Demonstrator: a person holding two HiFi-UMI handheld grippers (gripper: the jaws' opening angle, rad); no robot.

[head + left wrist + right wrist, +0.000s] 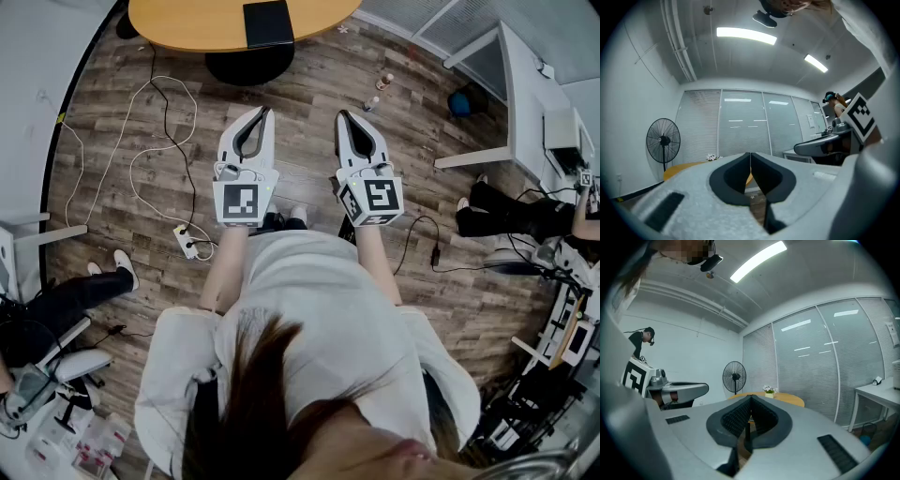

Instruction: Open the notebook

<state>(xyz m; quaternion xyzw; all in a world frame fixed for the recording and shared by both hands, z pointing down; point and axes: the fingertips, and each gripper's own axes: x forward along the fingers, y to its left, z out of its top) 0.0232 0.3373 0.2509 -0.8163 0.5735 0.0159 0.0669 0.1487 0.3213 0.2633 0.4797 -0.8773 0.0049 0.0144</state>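
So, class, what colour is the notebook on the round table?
Black. The notebook shows best in the head view, on the table.

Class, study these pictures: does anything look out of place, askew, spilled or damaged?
Nothing is spilled or damaged. The oddities are on the floor: a white cable sprawls in loose loops to a power strip, and two small bottles stand beside the table. The notebook lies closed on the table.

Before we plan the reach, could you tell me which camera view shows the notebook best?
The head view: the dark notebook lies on the orange table, seen whole from above. Both gripper views show the table but no notebook.
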